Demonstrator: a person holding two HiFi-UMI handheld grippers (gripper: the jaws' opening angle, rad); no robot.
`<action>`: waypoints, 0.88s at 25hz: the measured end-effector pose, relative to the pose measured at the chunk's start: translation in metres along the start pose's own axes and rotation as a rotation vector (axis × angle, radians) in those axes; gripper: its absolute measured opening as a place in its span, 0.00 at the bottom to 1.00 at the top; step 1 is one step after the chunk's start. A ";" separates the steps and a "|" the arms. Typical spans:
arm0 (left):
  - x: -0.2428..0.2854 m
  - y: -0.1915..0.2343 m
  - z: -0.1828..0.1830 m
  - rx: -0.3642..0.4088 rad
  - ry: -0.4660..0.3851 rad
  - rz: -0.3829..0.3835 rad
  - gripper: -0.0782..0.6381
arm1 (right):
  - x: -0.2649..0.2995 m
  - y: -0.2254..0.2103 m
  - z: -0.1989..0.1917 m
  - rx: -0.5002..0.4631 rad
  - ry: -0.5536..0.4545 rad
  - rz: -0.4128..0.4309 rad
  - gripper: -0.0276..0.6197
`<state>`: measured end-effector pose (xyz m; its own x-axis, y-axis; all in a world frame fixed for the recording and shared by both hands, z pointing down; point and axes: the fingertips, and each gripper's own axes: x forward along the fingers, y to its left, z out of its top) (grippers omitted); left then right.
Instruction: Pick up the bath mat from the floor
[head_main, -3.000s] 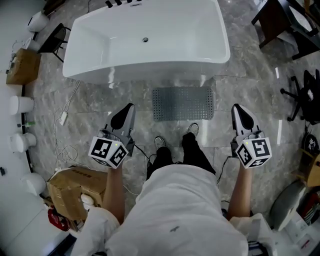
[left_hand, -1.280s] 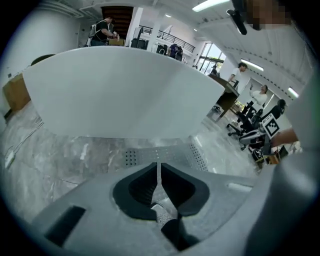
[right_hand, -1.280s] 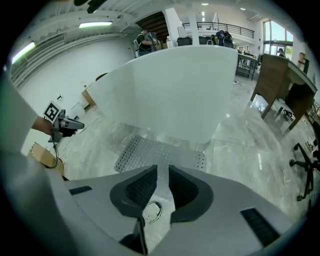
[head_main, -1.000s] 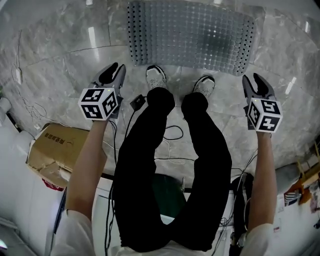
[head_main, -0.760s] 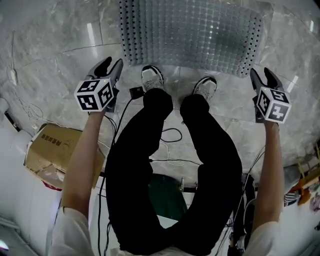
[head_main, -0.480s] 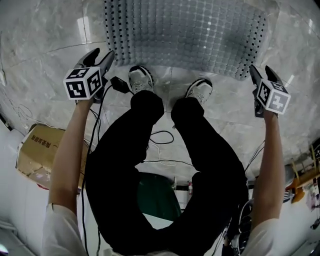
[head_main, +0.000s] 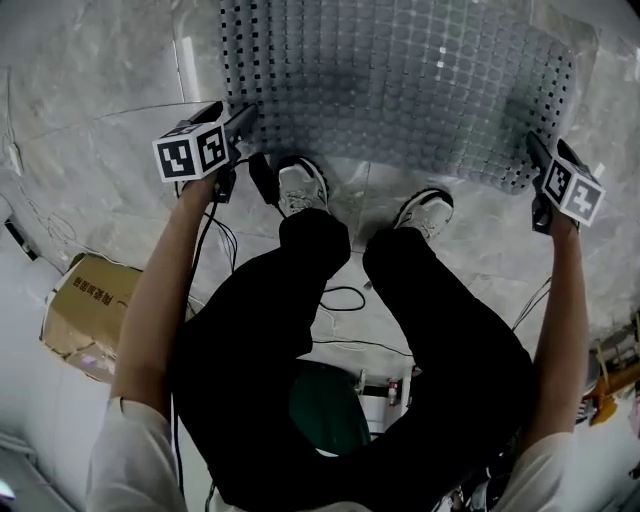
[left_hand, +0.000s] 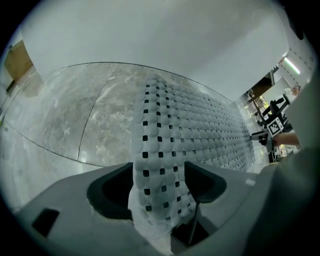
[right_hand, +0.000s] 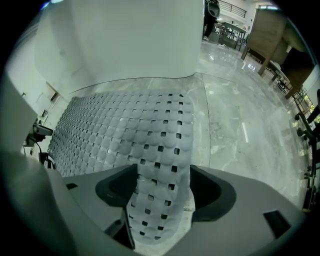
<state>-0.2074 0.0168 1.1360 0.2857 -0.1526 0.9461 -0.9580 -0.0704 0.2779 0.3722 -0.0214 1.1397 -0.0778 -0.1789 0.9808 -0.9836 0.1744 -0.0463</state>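
The grey perforated bath mat (head_main: 400, 80) lies flat on the marble floor, just beyond the person's shoes. My left gripper (head_main: 243, 118) points steeply down at its near left corner. In the left gripper view the mat's corner (left_hand: 165, 150) runs between the jaws of my left gripper (left_hand: 157, 182). My right gripper (head_main: 533, 150) stands at the near right corner, and in its own view the mat's edge (right_hand: 160, 150) passes between the jaws of that gripper (right_hand: 162, 187). Both pairs of jaws have just been opening and stand wide, with the mat between them but not squeezed.
The white bathtub wall (left_hand: 175, 40) rises right behind the mat. A cardboard box (head_main: 85, 305) sits at the left. The person's shoes (head_main: 300, 185) stand at the mat's near edge, and cables (head_main: 335, 298) trail on the floor between the legs.
Both grippers have dropped from beside the feet down onto the mat's two near corners. Their jaws have spread wider. The view has closed in on the mat.
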 end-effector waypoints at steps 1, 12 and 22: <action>0.004 0.001 0.002 -0.004 -0.002 -0.001 0.55 | 0.005 0.002 -0.001 -0.008 0.004 0.003 0.49; 0.024 0.014 0.004 0.018 0.044 0.028 0.56 | 0.018 -0.005 -0.010 0.014 0.009 -0.005 0.52; 0.000 -0.022 0.012 0.068 0.079 -0.040 0.31 | -0.005 0.026 0.001 -0.091 0.062 0.076 0.26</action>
<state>-0.1856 0.0066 1.1282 0.3184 -0.0708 0.9453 -0.9413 -0.1421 0.3064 0.3471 -0.0170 1.1337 -0.1386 -0.1025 0.9850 -0.9563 0.2724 -0.1063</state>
